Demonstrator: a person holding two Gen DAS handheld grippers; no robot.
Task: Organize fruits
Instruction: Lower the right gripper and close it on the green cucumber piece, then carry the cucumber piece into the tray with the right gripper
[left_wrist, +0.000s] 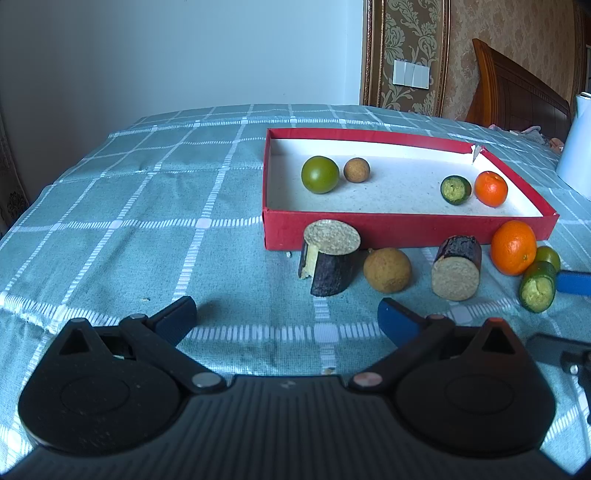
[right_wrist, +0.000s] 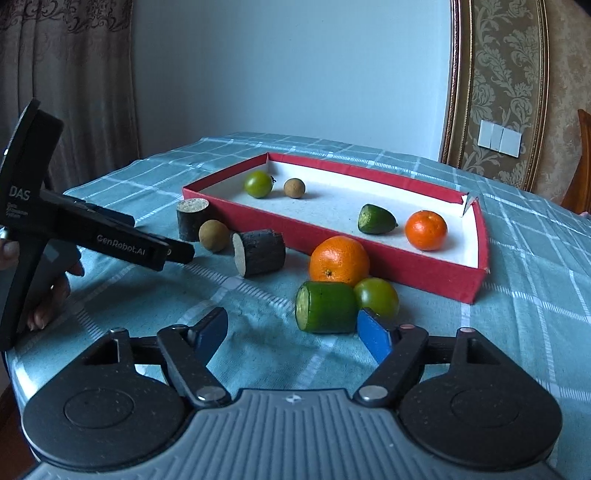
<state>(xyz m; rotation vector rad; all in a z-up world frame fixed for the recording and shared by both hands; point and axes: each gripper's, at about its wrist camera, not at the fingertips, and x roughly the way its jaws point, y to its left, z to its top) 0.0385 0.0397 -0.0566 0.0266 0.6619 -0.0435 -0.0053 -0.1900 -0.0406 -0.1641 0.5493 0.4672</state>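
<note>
Jaws of left gripper spread wide, nothing betw. them, hovering over the checked cloth on the tabletop, well short of the red box. Jaws of right gripper also apart, not pinching anything; its right blue pad sits just beside the cut green piece & the small green fruit, touching or not – can't tell.

Landmark = red box, shallow, white inside, one far corner torn. Inside it: green round fruit & small brown ball side by side nr the left wall; cut green piece & small orange close together nr the right wall.

Outside, along the box's near wall on the cloth: dark-skinned cut chunk standing on end, pale cut face up, just beside the wall; brown round fruit next to it; second dark chunk lying on its side, cut face toward the left camera. Nr the box's near right corner: big orange, touching or almost touching the wall, w/ the cut green piece & small green fruit just in front of it.

Person's hand grips the left gripper's handle at the left edge of the right-wrist view.
</note>
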